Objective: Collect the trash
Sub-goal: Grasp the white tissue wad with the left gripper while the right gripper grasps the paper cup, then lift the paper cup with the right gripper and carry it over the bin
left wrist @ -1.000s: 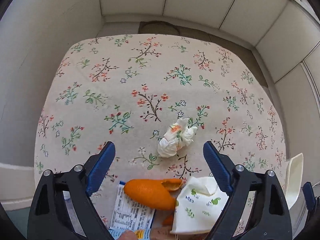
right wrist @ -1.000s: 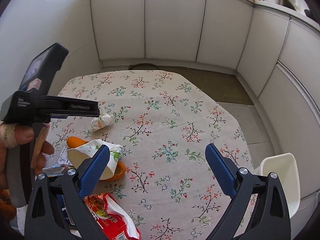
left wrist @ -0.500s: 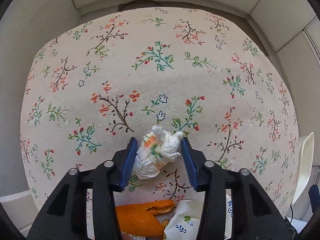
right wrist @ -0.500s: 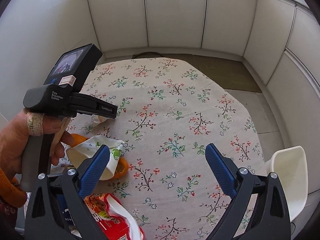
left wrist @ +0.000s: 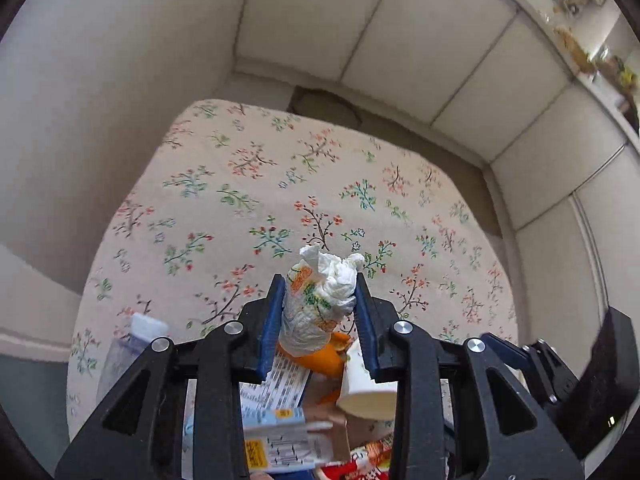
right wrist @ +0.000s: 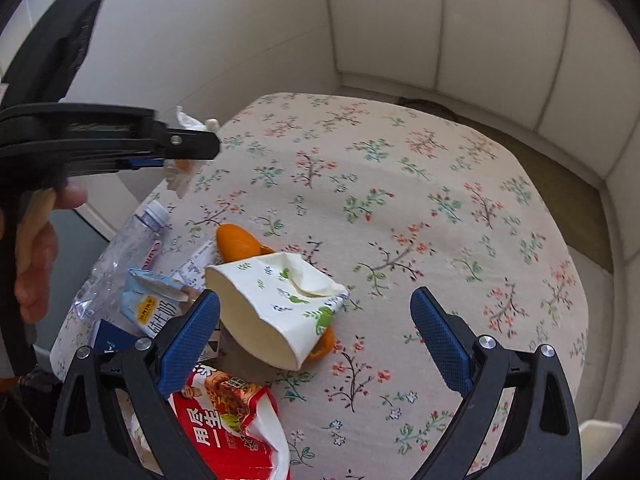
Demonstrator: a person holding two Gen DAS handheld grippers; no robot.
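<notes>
Your left gripper has its jaws pinching the crumpled napkin, centre of the left wrist view, and the napkin is lifted clear of the table. In the right wrist view the same gripper sits upper left with the napkin sticking out above and below its tip, and your hand is on the handle at the left edge. Your right gripper has its jaws spread wide, nothing between the pads; the crushed paper cup lies on its side just past the left jaw, on top of the orange peel. The rest of the trash is piled lower left in that view: a clear plastic bottle, a small blue-and-white carton and a red snack wrapper at the bottom edge. The rest of the flowered table is bare, with white cabinet panels behind it.
</notes>
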